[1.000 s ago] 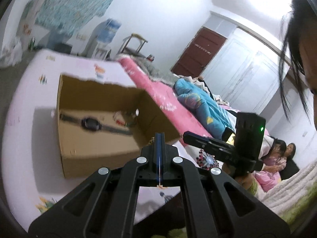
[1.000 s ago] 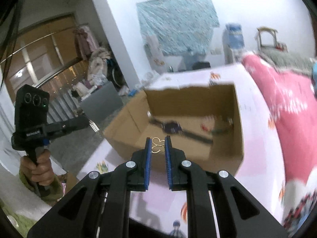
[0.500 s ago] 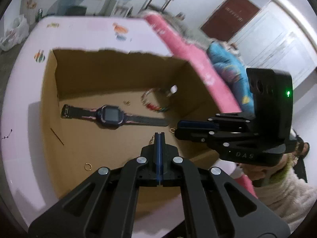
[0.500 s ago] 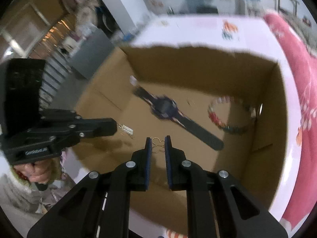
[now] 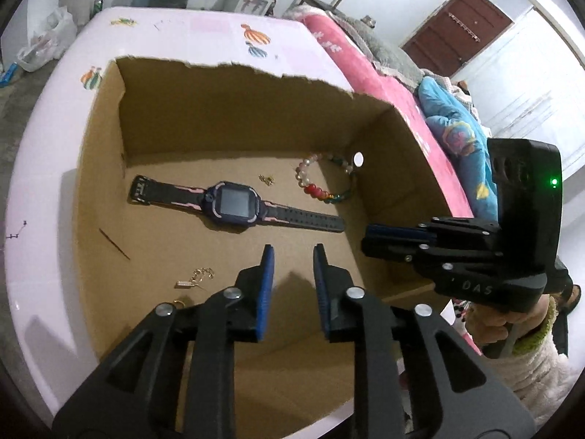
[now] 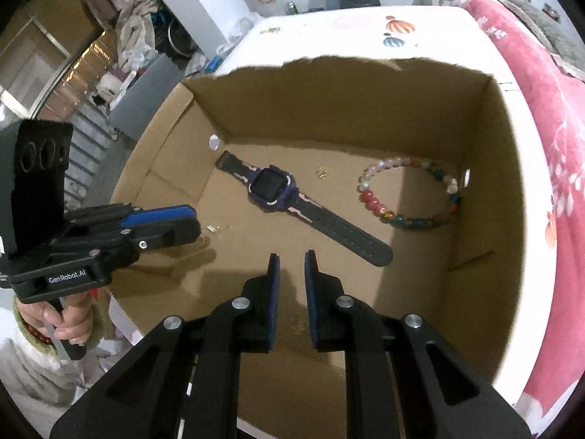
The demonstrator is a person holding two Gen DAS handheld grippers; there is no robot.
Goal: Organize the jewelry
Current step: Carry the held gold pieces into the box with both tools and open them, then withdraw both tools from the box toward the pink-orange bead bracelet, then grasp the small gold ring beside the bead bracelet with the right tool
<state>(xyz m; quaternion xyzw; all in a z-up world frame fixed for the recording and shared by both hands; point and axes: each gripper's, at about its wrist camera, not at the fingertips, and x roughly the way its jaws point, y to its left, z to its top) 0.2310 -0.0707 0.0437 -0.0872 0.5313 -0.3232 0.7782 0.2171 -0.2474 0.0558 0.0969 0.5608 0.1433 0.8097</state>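
Observation:
An open cardboard box holds a purple smartwatch, a coloured bead bracelet and a tiny gold piece. My left gripper hangs over the box floor, its jaws opening with nothing between them. A dangly earring lies on the cardboard just left of it. My right gripper hovers beside it, jaws slightly apart and empty. A faint gold earring lies on the floor below them.
The box stands on a pale pink printed cover. A pink bed runs along the right. A small gold ring lies near the box's near left wall. A person's hands in fleecy sleeves hold both grippers.
Both grippers came down and forward over the box. The left jaws opened and its earring now lies on the box floor. The gold earring is gone from between the right pads.

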